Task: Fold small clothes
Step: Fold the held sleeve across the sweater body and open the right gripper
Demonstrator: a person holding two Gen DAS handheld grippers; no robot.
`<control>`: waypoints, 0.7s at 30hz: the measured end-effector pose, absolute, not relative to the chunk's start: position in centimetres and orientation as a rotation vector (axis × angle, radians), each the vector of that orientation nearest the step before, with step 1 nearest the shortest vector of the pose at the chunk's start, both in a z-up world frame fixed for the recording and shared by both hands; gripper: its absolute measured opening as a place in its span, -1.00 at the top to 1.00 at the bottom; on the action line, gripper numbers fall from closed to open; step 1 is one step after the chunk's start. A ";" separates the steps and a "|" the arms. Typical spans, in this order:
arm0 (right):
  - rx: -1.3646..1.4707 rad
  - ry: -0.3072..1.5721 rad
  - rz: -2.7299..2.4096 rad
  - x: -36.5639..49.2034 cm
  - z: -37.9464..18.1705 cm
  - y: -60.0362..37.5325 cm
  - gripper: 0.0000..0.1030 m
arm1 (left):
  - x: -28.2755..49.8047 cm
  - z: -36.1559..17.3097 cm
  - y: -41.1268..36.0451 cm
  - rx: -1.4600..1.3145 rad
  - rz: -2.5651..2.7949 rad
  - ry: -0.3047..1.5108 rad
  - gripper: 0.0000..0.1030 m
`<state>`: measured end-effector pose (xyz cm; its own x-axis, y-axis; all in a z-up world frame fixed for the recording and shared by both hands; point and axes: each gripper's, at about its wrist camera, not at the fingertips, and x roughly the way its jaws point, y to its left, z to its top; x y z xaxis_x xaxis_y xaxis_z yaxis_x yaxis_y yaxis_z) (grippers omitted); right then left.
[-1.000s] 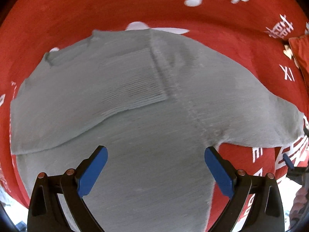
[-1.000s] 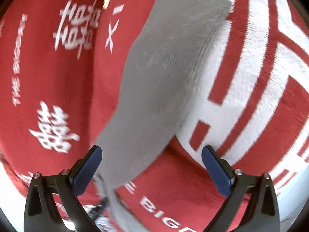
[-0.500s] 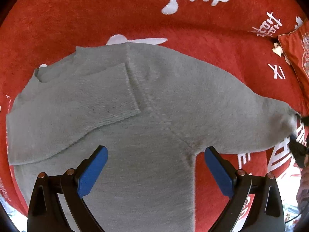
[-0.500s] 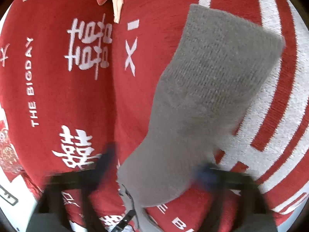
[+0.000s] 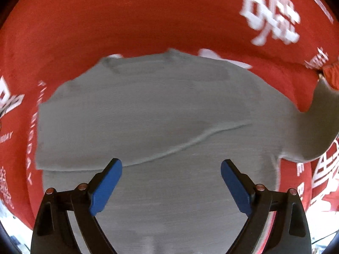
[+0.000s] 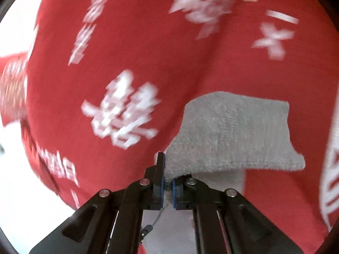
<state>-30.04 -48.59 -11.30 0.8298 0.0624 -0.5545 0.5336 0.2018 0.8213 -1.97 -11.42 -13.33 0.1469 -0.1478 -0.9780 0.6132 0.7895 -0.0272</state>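
Observation:
A small grey knitted sweater (image 5: pixel 161 110) lies flat on a red blanket (image 5: pixel 148 21) with white characters. One sleeve is folded across its chest. My left gripper (image 5: pixel 171 182) is open and empty, hovering over the sweater's lower body. The other sleeve (image 5: pixel 317 124) is lifted at the far right. In the right wrist view my right gripper (image 6: pixel 167 182) is shut on that grey sleeve (image 6: pixel 233 131), holding its cuff end above the blanket.
The red blanket (image 6: pixel 137 42) covers the whole surface. A red cushion corner (image 5: pixel 332 74) sits at the far right. White floor shows past the blanket's near edge (image 6: pixel 31 201).
My right gripper has closed on the sleeve and lifted it. My left gripper has drawn back so that the whole sweater shows.

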 end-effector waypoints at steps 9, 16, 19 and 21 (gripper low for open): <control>1.010 0.746 -0.013 -11.7 -8.3 -34.3 0.89 | 3.1 -12.7 -0.3 0.321 -0.445 1.301 -0.86; 0.813 1.047 0.120 -1.7 -15.0 -20.7 0.86 | 5.8 -14.1 6.5 0.255 -0.352 1.310 -0.86; 0.780 1.153 0.067 -0.6 -18.0 -18.6 0.78 | 6.5 -14.7 8.0 0.238 -0.343 1.318 -0.86; 0.824 1.183 0.010 -1.4 -19.0 -18.7 0.48 | 6.8 -14.9 9.2 0.218 -0.347 1.317 -0.86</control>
<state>-1.42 -18.74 -19.00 0.4135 0.4150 -0.8104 0.4018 0.7155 0.5715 6.83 9.22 -14.87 0.2107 -0.1247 -0.9696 0.3693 0.9285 -0.0392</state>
